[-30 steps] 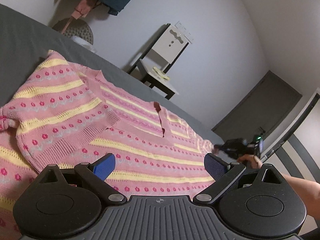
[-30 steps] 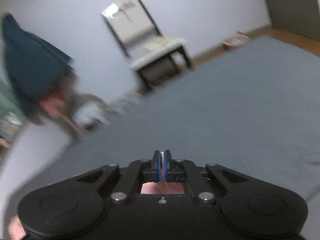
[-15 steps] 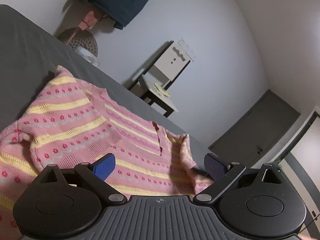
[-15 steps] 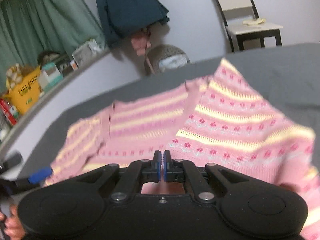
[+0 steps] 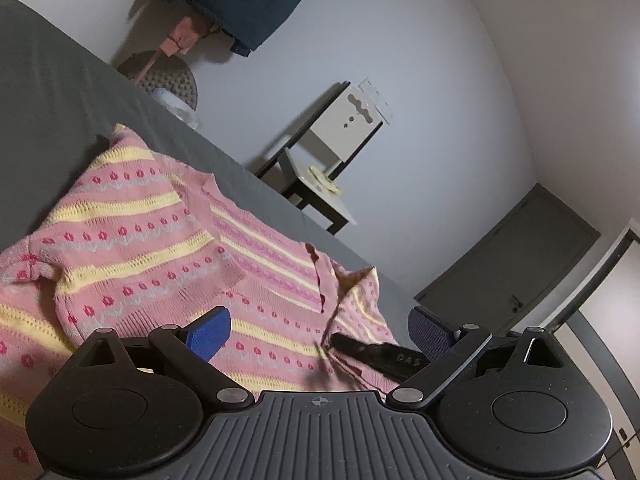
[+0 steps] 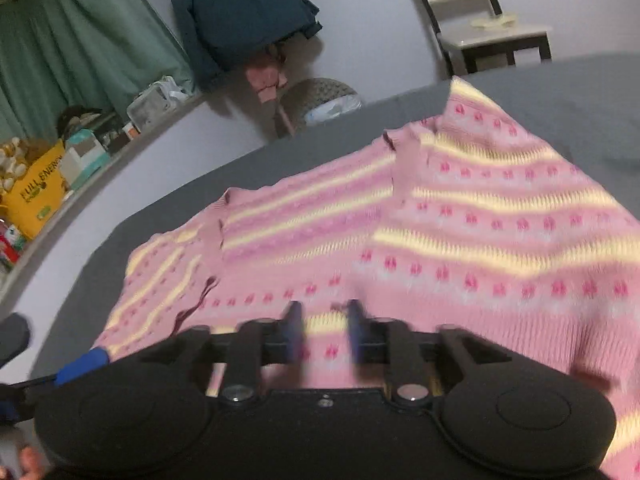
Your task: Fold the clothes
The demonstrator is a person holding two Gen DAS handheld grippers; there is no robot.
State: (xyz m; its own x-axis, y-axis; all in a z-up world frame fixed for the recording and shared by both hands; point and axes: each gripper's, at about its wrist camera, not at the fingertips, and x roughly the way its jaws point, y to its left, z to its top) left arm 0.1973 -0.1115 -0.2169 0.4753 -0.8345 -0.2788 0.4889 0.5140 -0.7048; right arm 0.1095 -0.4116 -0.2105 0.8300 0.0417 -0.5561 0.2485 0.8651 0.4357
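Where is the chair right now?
In the left wrist view the chair stands centre frame against the wall, past the far edge of the grey surface where the sweater lies.

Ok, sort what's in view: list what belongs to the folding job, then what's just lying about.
Job:
- pink striped sweater, spread on the grey bed
- left claw, open over it
- right claw, jaws opening over the knit, pads not pressing on it

Lying about:
- dark jacket hanging on the wall
- chair
- yellow bag on the ledge
- green curtain
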